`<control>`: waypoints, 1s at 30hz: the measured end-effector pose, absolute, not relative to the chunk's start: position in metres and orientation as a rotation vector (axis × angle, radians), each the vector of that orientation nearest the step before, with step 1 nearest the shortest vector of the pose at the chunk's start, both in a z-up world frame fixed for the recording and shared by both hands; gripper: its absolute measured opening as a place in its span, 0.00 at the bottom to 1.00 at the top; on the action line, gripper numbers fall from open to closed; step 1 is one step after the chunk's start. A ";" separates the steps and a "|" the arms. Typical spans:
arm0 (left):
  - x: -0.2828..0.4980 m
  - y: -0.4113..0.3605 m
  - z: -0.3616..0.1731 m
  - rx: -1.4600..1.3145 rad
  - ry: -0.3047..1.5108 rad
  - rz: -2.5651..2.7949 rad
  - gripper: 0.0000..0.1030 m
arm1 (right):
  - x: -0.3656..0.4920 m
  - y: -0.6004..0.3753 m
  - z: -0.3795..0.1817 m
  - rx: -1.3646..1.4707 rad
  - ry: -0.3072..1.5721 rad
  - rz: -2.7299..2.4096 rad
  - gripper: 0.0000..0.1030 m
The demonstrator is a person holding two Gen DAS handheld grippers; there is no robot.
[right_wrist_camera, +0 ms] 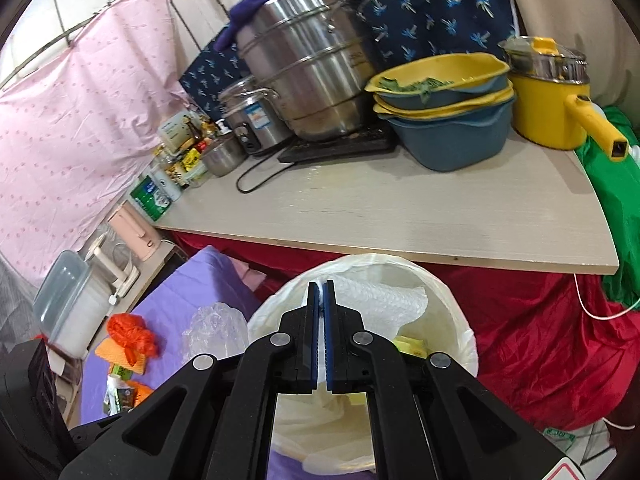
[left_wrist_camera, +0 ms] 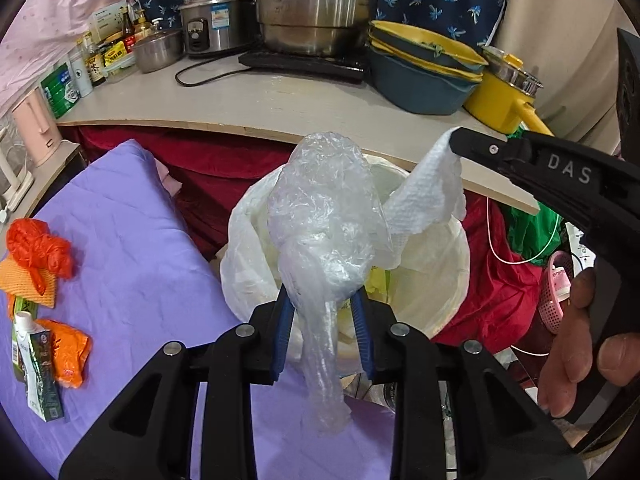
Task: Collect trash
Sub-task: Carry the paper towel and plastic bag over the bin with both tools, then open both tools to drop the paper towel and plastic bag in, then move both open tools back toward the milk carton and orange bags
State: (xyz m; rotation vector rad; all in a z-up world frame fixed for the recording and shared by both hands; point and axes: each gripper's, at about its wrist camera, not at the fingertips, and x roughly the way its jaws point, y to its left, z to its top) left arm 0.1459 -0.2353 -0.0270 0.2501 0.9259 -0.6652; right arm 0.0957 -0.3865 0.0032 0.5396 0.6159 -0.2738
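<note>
Left gripper [left_wrist_camera: 324, 304] pinching a crumpled clear plastic bag [left_wrist_camera: 324, 216] between its blue pads, the bag bulging up ahead of the fingertips and a twisted tail hanging back under them. Directly beyond and below, standing open, a bin lined with a white trash bag [left_wrist_camera: 248, 256], something yellow lying inside, too hidden to name.

Right gripper [right_wrist_camera: 321, 294] pressing its pads together on the edge of a white paper towel [right_wrist_camera: 384, 300], the sheet draping ahead and to the right over the same bin liner [right_wrist_camera: 460, 320]. Reaching in from the right of the left gripper in the left wrist view, the right gripper [left_wrist_camera: 456, 145] dangling the towel [left_wrist_camera: 428, 192] just beside the clear bag, probably touching it.

Lying to the left of both grippers on a purple cloth [left_wrist_camera: 132, 216]: an orange-red plastic bag [left_wrist_camera: 38, 250], an orange cloth [left_wrist_camera: 24, 280], a green drink carton [left_wrist_camera: 36, 372] and an orange wrapper [left_wrist_camera: 70, 352].

Standing farther ahead on a pale countertop [right_wrist_camera: 400, 208]: a steel steamer pot [right_wrist_camera: 304, 68], a rice cooker [right_wrist_camera: 252, 120], stacked yellow and blue basins [right_wrist_camera: 444, 120] and a yellow saucepan [right_wrist_camera: 552, 96].
</note>
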 end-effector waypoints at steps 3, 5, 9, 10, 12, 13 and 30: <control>0.149 -0.243 -0.033 0.255 0.921 -0.662 0.31 | 0.096 -0.393 -0.005 0.552 0.627 -0.291 0.06; 0.151 -0.246 -0.036 0.254 0.915 -0.650 0.41 | 0.095 -0.396 -0.007 0.550 0.627 -0.303 0.08; 0.155 -0.246 -0.037 0.221 0.899 -0.634 0.56 | 0.093 -0.397 -0.006 0.544 0.624 -0.311 0.11; 0.156 -0.244 -0.036 0.212 0.896 -0.626 0.59 | 0.093 -0.397 -0.005 0.543 0.622 -0.310 0.13; 0.157 -0.242 -0.034 0.204 0.879 -0.603 0.73 | 0.090 -0.397 -0.002 0.544 0.611 -0.309 0.19; 0.158 -0.240 -0.032 0.202 0.866 -0.588 0.76 | 0.089 -0.396 0.000 0.546 0.604 -0.309 0.23; 0.166 -0.197 -0.011 0.141 0.818 -0.490 0.77 | 0.085 -0.354 0.021 0.468 0.579 -0.269 0.41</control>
